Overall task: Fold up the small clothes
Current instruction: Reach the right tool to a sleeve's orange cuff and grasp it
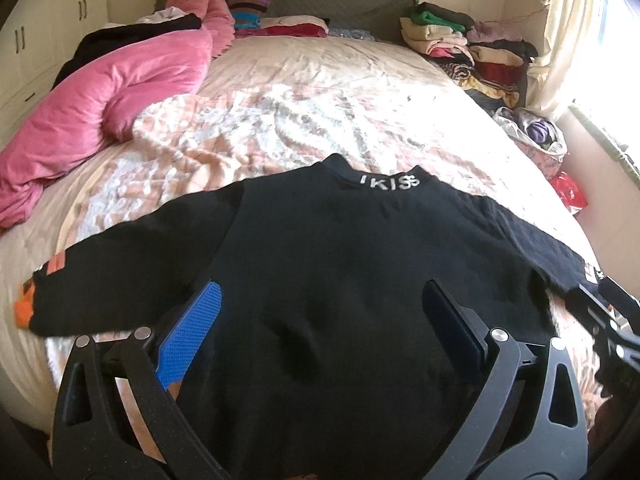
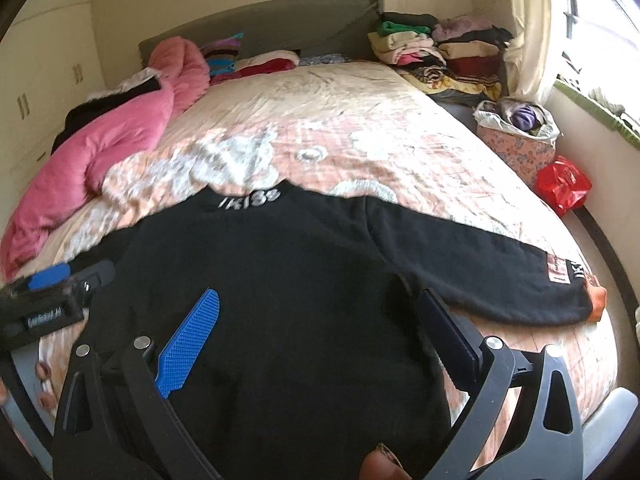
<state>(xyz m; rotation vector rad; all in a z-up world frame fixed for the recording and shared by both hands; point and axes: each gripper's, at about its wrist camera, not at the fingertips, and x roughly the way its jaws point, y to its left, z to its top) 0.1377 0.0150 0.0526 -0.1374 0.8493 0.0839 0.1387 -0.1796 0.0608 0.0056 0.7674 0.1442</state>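
A small black sweater [image 1: 320, 248] lies flat on the bed, collar with white lettering [image 1: 389, 182] away from me, both sleeves spread out. Its left sleeve ends in an orange cuff [image 1: 25, 307]; the right sleeve carries a patch and an orange cuff [image 2: 596, 300]. My left gripper [image 1: 322, 300] hovers open over the lower body of the sweater, nothing between its blue pads. My right gripper [image 2: 320, 308] is open too, above the sweater [image 2: 280, 288] near its right side. The left gripper [image 2: 70, 276] shows at the left edge of the right wrist view.
A pink quilt [image 1: 100, 96] is bunched along the bed's left side. Folded clothes [image 1: 464, 44] are stacked at the far right corner by the headboard. A floral box [image 2: 520, 144] and a red bag [image 2: 562, 186] sit beside the bed on the right. The patterned bedspread [image 1: 300, 92] stretches beyond the sweater.
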